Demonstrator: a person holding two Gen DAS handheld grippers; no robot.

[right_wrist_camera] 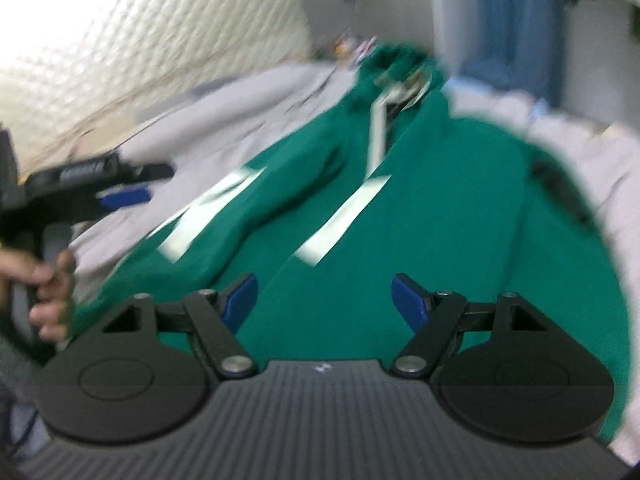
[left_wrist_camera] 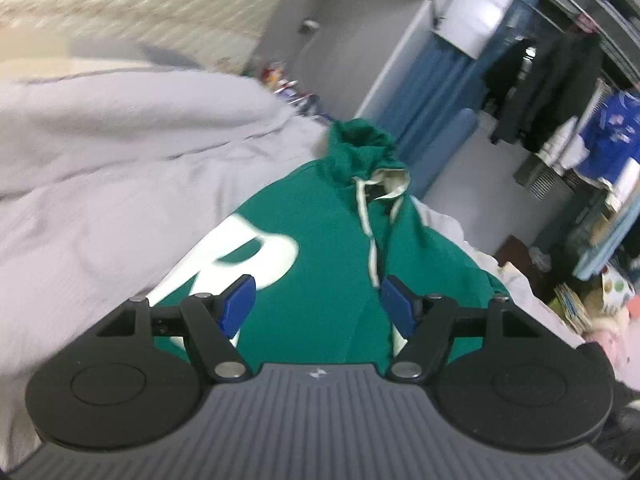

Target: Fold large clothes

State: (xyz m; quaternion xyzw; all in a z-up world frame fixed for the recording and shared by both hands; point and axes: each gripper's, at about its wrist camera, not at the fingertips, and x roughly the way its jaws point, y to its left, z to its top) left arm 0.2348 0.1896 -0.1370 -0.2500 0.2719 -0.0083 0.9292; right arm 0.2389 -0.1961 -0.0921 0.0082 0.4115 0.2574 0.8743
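Right up close, the right gripper (right_wrist_camera: 324, 300) hangs over the green hoodie (right_wrist_camera: 420, 208), jaws wide with nothing between them, and the left gripper (left_wrist_camera: 318, 300) has its jaws spread just as wide above the hoodie's big white letter (left_wrist_camera: 256, 256). The hoodie lies spread on the pale grey bed cover (left_wrist_camera: 120, 168), hood (left_wrist_camera: 364, 148) bunched at the far end. Beyond it, a blue curtain (left_wrist_camera: 432, 80).

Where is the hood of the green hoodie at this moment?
The hood lies at the far end of the green hoodie in the left wrist view, above centre, on the pale grey bedding, with its white drawstrings trailing toward the camera.
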